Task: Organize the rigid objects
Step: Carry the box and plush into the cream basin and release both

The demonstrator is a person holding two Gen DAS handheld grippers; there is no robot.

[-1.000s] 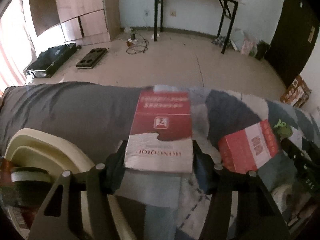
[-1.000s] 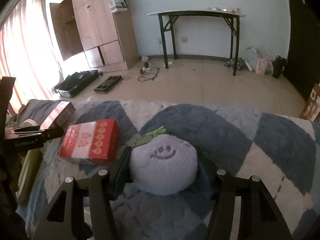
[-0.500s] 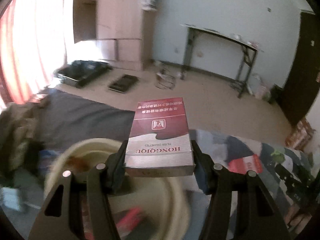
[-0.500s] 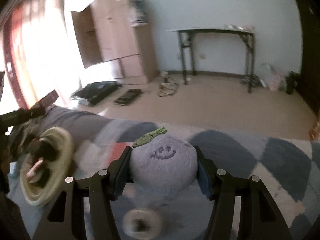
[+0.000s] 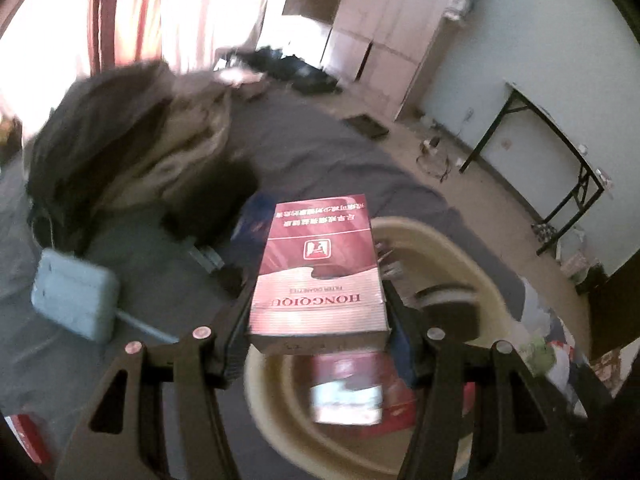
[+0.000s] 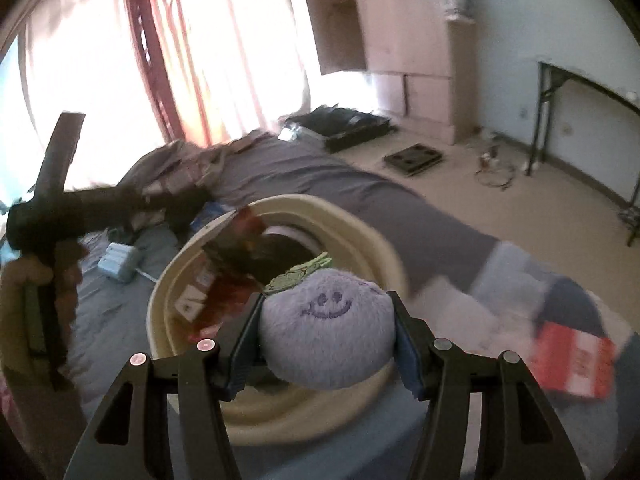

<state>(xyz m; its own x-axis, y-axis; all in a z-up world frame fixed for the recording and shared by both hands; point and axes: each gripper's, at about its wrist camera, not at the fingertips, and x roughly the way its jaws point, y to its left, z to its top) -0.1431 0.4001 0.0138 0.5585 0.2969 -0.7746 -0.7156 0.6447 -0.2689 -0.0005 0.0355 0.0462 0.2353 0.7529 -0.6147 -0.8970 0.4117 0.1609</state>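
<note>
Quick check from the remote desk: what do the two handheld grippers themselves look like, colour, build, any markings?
Both match. The left gripper and right gripper are matte black, with triangular cut-out side frames, round silvery-pink bolt heads, and dark ribbed finger pads. No cables, lettering or sleeves visible.

daylight from curtained window point(image 6: 224, 40), blown out white at upper left in both views. strong fisheye bending and dark vignette at corners. motion blur on basin point(image 5: 460, 264), bedding, red box point(image 6: 572, 364); held items sharper.
</note>
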